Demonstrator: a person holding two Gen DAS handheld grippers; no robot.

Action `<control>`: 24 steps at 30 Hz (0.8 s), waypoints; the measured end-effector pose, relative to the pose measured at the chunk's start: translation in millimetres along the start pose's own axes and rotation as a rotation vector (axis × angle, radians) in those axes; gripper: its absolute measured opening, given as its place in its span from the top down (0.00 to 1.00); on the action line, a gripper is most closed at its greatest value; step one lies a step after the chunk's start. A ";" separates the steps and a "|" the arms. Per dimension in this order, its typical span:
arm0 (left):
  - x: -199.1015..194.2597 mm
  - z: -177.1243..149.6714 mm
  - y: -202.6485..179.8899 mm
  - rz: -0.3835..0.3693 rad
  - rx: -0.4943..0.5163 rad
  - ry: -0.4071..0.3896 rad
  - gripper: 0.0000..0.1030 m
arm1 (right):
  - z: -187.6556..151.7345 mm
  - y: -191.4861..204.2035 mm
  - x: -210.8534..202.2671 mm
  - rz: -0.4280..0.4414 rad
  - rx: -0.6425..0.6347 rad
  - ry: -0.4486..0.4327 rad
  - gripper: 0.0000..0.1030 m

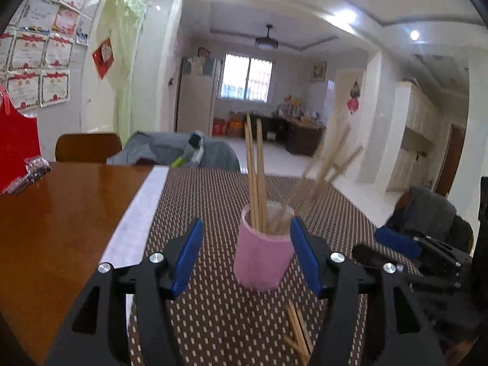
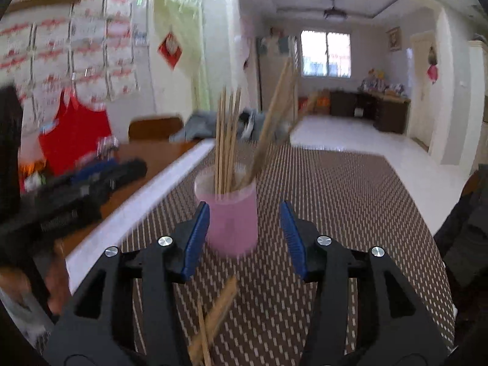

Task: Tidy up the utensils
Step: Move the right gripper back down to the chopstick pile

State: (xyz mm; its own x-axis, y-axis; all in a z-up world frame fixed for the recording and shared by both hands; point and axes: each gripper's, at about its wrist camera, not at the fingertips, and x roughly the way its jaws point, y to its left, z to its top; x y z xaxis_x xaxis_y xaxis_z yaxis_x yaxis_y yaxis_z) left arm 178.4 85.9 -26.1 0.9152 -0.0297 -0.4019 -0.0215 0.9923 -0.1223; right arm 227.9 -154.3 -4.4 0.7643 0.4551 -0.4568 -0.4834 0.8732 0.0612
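Note:
A pink cup (image 1: pixel 262 259) stands on the brown patterned mat (image 1: pixel 213 320), holding several wooden chopsticks (image 1: pixel 254 177). My left gripper (image 1: pixel 247 250) is open, its blue pads on either side of the cup without clear contact. A few loose chopsticks (image 1: pixel 297 332) lie on the mat in front of the cup. In the right wrist view the same cup (image 2: pixel 231 219) with chopsticks (image 2: pixel 227 143) stands just ahead of my open right gripper (image 2: pixel 245 238). Loose chopsticks (image 2: pixel 213 317) lie below it. The right gripper shows at the right of the left wrist view (image 1: pixel 405 247).
The mat lies on a wooden table (image 1: pixel 55 219) with a white strip (image 1: pixel 137 213) along its left edge. A red bag (image 1: pixel 15 146) stands at the far left. Chairs with grey clothing (image 1: pixel 183 152) stand behind the table. The left gripper's body (image 2: pixel 76 195) shows at left.

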 end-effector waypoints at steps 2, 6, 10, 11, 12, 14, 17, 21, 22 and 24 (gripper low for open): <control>-0.1 -11.0 -3.0 -0.008 0.013 0.053 0.43 | -14.6 3.4 0.2 0.022 -0.031 0.084 0.53; -0.5 -27.2 -8.7 0.005 0.050 0.135 0.43 | -46.5 14.8 1.0 0.063 -0.115 0.261 0.53; -2.3 -41.7 -12.9 -0.004 0.063 0.203 0.43 | -69.3 21.6 0.5 0.099 -0.154 0.381 0.53; -2.1 -44.5 -13.3 -0.008 0.066 0.216 0.43 | -75.2 23.6 1.5 0.102 -0.161 0.414 0.53; -1.7 -47.5 -13.8 -0.009 0.069 0.228 0.43 | -79.5 25.6 3.5 0.098 -0.168 0.430 0.53; -0.5 -51.5 -14.2 -0.004 0.075 0.252 0.43 | -89.9 30.0 7.0 0.088 -0.194 0.476 0.53; 0.7 -56.6 -14.4 -0.003 0.086 0.274 0.43 | -101.3 30.1 10.1 0.079 -0.194 0.504 0.54; 5.0 -58.4 -14.7 0.008 0.092 0.297 0.43 | -101.6 25.0 16.6 0.062 -0.185 0.526 0.70; 6.0 -58.7 -14.8 0.007 0.092 0.303 0.43 | -103.2 23.9 19.6 0.060 -0.186 0.533 0.72; 10.7 -60.8 -15.3 -0.004 0.093 0.329 0.43 | -102.6 19.8 22.4 0.061 -0.172 0.522 0.80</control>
State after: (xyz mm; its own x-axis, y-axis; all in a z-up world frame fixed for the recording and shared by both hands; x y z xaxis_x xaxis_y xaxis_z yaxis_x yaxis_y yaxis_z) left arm 164.0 63.1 -83.7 0.7362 -0.0555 -0.6745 0.0325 0.9984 -0.0467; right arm 191.7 -144.7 -104.5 0.4406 0.3193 -0.8390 -0.6169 0.7867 -0.0246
